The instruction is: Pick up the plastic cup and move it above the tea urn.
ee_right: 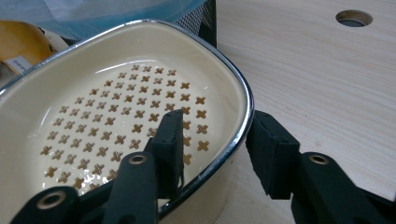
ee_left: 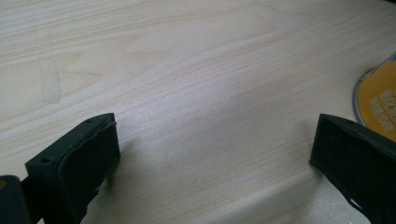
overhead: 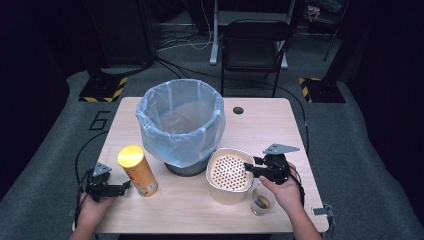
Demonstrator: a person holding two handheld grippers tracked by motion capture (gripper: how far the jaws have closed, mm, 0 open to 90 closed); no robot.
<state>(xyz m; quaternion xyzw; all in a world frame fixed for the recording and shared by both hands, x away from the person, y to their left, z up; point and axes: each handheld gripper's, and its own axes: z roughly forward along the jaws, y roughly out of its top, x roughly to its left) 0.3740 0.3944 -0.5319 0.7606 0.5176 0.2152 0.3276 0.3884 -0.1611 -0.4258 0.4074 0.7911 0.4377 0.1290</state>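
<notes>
Two jaws of my right gripper straddle the cream strainer bowl's chrome rim, one inside, one outside, slightly apart. My left gripper gapes wide over bare wooden table beside the yellow can; the lined bin stands behind.

Yellow can cut off at the left gripper view's edge.

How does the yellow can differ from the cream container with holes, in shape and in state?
The yellow can is tall, narrow and closed by a lid; the cream container is low, wide and open on top. The can stands free beside the open left gripper; the container's rim sits between the right gripper's fingers. Both stand upright on the table.
</notes>
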